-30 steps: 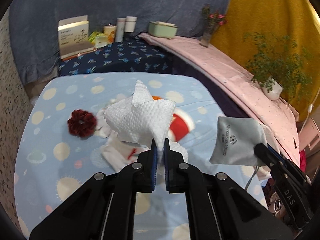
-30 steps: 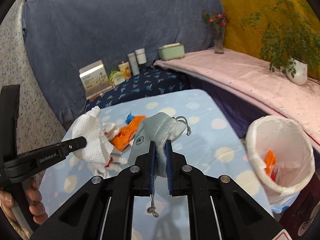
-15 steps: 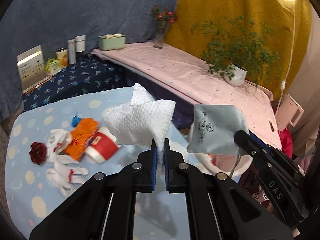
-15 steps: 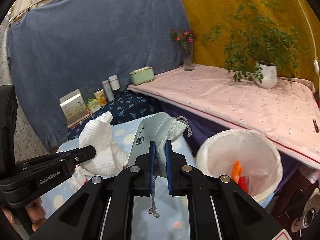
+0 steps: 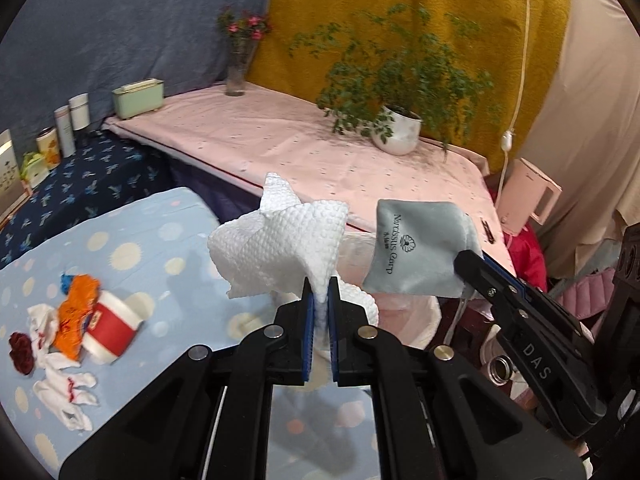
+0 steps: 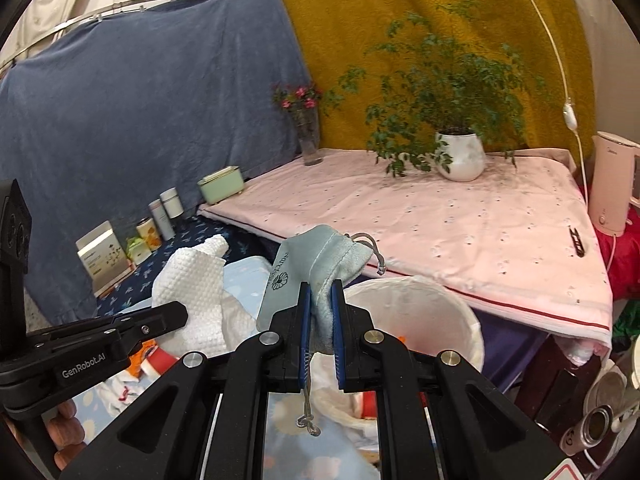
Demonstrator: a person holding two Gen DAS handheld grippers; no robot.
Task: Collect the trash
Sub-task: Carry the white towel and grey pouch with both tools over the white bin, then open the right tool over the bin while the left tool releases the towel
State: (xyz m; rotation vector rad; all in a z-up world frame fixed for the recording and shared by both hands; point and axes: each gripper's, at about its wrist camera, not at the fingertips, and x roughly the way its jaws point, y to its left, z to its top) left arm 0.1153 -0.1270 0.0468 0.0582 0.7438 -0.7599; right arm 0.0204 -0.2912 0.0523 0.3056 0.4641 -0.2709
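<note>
Beside the pink-covered bench [image 6: 460, 216], the left gripper [image 5: 320, 300] pinches a paper towel [image 5: 280, 248] and the right gripper [image 6: 320, 308] clamps a grey pouch [image 6: 320, 256] over the bin [image 6: 420, 304]

The mouth of the white-lined bin [image 6: 416, 320] lies open just beyond the right claw [image 6: 319, 320], though the grey pouch [image 6: 320, 264] in its grip overhangs the near rim. The left claw [image 5: 319, 316] and its paper towel [image 5: 280, 248] crowd the bin's left side; the pink-covered counter [image 6: 460, 224] edge closes it behind
</note>
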